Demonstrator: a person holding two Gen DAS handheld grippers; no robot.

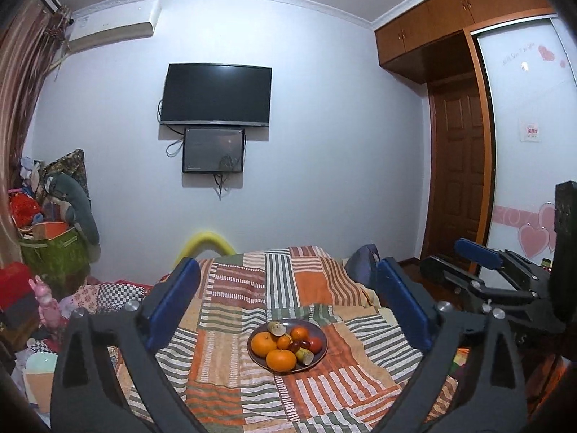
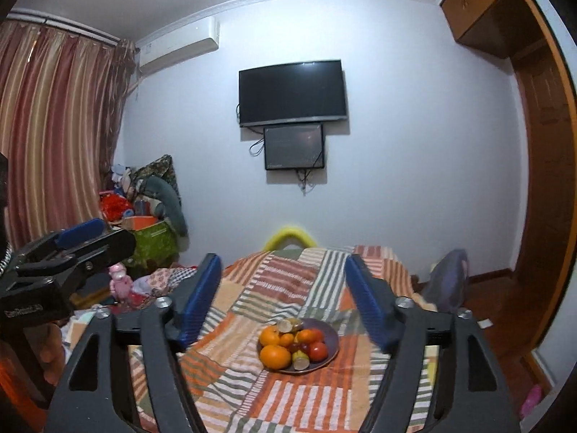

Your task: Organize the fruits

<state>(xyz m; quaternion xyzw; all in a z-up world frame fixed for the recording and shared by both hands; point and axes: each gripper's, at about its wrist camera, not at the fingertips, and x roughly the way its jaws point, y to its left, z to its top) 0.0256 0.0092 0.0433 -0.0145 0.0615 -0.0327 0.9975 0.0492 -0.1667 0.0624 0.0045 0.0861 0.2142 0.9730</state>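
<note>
A grey plate (image 1: 322, 339) of fruit sits on the striped patchwork blanket (image 1: 306, 288) on the bed. It holds oranges (image 1: 281, 359), a red tomato (image 1: 315, 343), dark grapes (image 1: 299, 345) and pale cut fruit pieces. My left gripper (image 1: 288, 296) is open and empty, held above and short of the plate. My right gripper (image 2: 285, 288) is open and empty, also above and short of the plate (image 2: 333, 335). The right gripper shows at the right edge of the left wrist view (image 1: 479, 256); the left gripper shows at the left edge of the right wrist view (image 2: 77, 238).
A cluttered pile of bags and toys (image 1: 54, 223) stands left of the bed. A pink toy (image 2: 120, 283) stands by the bed's left side. A TV (image 1: 216, 95) hangs on the far wall. A wooden door (image 1: 458, 180) and wardrobe stand right.
</note>
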